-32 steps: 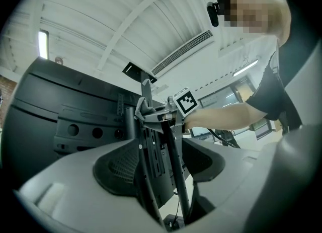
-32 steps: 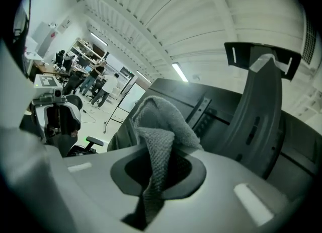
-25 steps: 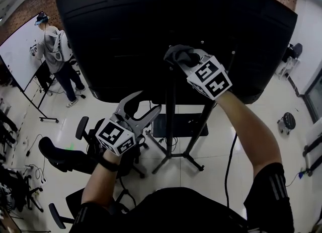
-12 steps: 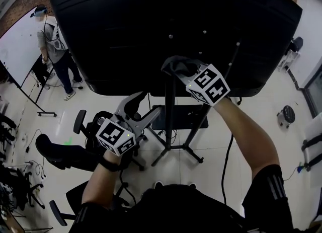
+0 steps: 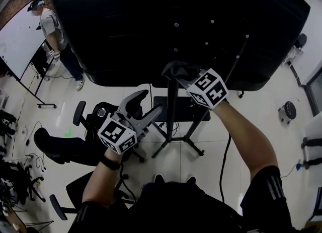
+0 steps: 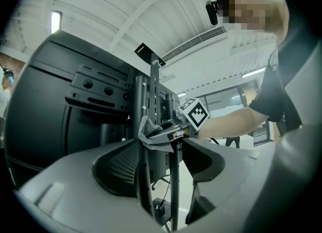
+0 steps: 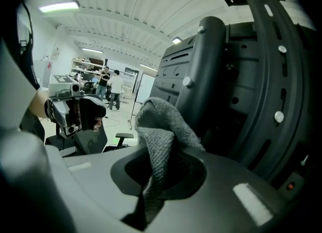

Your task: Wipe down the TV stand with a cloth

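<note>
Two grippers in view; right gripper (image 5: pixel 182 73) clamps the grey cloth (image 5: pixel 176 67) vs. the stand pole (image 5: pixel 171 108) under the TV (image 5: pixel 151 25), ready to rub; left gripper (image 5: pixel 147 104), at 8 o'clock of it, jaws wide, empty, prob. on standby.

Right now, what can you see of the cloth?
The cloth is grey, with a coarse knitted-looking weave, and looks soft and crumpled. The right hand-held gripper is shut on its lower part, and a bunched fold stands up beyond the jaws. That fold sits against the dark upright post of the TV stand, near the lower edge of the black TV. The left hand-held gripper is open and does not touch it.
</note>
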Demonstrator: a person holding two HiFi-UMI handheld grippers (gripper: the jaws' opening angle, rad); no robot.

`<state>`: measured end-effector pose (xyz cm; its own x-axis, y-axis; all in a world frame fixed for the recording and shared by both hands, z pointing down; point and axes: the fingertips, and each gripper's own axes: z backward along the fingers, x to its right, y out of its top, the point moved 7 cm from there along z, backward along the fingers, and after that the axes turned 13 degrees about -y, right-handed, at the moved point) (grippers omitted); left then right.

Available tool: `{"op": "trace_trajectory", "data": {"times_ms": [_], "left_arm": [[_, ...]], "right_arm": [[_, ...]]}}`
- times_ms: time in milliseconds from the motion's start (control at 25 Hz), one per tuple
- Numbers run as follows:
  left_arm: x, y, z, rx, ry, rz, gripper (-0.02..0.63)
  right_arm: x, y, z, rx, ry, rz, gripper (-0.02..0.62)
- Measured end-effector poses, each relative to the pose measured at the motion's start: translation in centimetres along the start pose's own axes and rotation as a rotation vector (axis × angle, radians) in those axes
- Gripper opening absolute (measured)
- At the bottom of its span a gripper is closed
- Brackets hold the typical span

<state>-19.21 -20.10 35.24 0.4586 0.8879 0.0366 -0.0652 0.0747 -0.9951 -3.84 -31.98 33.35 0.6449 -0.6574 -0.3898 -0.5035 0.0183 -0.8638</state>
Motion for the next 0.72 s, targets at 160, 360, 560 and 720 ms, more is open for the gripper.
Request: {"op": "trace_trajectory", "data": {"times_ms": [160, 360, 560, 720], "left_arm": [[-0.3, -1.9, 0.1, -0.012, 0.004, 0.02, 0.293], [-0.1, -3.3, 0.2, -0.043, 0.019, 0.051, 0.292], [-0.2, -5.2, 0.1, -0.059, 0.025, 0.078, 0.293], [-0.2, -6.7, -0.1, -0.073, 0.028, 0.096, 0.293]], "right_arm": [[-0.8, -1.7, -0.9, -0.023, 0.018, -0.01, 0.029], [-1.6, -4.1, -1.7, -0.055, 0.038, -0.035, 0.029], [-2.4, -6.5, -2.6, -0.089, 0.06, -0.048, 0.029], [-2.9, -8.4, -3.3, -0.113, 0.078, -0.06, 0.028]]}}
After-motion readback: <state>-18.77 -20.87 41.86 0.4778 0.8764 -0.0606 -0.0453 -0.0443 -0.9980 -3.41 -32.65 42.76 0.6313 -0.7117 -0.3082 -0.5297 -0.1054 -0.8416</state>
